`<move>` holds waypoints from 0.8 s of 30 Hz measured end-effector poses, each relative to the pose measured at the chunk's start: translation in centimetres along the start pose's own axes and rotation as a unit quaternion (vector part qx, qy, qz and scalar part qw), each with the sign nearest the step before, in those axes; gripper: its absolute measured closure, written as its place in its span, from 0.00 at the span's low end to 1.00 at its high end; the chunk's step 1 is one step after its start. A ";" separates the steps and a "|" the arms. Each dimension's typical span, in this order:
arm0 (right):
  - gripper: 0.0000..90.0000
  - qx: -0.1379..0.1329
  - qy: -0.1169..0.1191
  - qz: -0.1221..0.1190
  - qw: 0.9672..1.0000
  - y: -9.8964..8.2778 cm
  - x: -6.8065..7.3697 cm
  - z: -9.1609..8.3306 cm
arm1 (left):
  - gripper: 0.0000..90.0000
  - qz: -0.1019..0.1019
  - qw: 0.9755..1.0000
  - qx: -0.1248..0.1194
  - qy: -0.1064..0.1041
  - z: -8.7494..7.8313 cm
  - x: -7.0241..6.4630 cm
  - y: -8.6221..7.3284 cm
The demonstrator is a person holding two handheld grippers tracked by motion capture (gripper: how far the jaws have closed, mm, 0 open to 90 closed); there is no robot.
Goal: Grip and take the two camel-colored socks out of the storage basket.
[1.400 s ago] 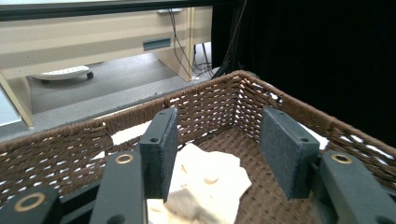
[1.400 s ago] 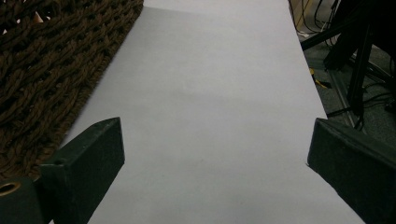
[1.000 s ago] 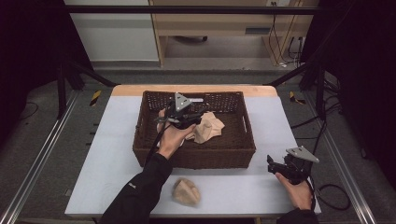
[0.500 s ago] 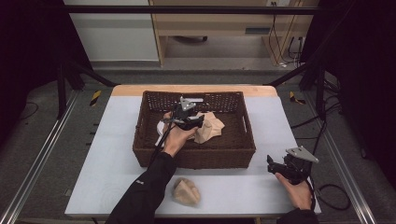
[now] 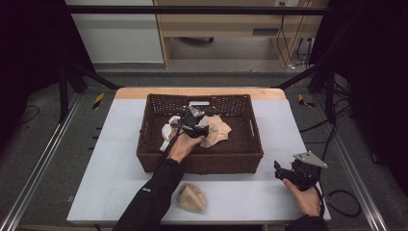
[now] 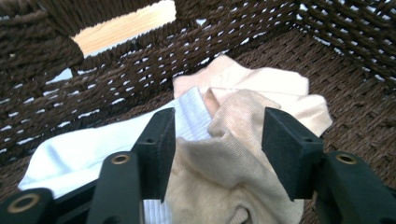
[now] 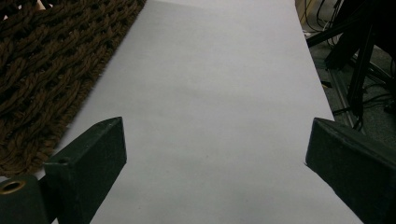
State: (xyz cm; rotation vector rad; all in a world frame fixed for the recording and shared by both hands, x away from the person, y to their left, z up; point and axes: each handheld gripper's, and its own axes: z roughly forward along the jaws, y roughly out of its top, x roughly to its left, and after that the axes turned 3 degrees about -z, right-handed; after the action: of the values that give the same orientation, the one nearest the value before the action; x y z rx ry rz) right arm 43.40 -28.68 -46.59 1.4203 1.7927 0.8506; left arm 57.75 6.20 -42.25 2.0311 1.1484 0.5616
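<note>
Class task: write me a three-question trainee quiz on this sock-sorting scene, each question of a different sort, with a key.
1. True or false: the left gripper is inside the wicker basket.
2. Which lies on the table outside the basket? A) beige sock bundle B) white sock C) a towel
3. Fill in: between the left gripper's open jaws lies a ___ sock.

Key: 1 true. 2 A. 3 beige.
</note>
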 end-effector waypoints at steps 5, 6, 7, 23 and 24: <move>0.06 0.004 0.001 -0.002 1.000 0.0 0.0 0.1 | 0.62 0.004 1.000 0.016 -0.004 0.2 0.0 -0.1; 0.06 0.004 0.000 -0.002 1.000 0.0 0.0 0.1 | 0.62 0.004 1.000 0.019 -0.007 0.2 0.1 -0.1; 0.06 0.002 -0.001 -0.002 1.000 0.0 0.0 0.0 | 0.67 0.004 1.000 0.021 -0.009 0.2 0.1 -0.1; 0.07 0.003 0.000 0.000 1.000 -0.1 -0.1 0.0 | 0.95 0.005 0.999 0.040 -0.021 -0.4 0.6 0.1; 0.07 0.003 0.000 0.000 1.000 -0.1 -0.1 0.0 | 0.95 0.005 0.999 0.035 -0.022 -0.5 0.5 0.1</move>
State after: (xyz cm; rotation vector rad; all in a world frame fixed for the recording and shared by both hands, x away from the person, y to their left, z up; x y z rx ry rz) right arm 43.33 -28.83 -46.69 1.4244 1.7962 0.8460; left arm 57.74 6.83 -41.83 2.0998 1.1476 0.4841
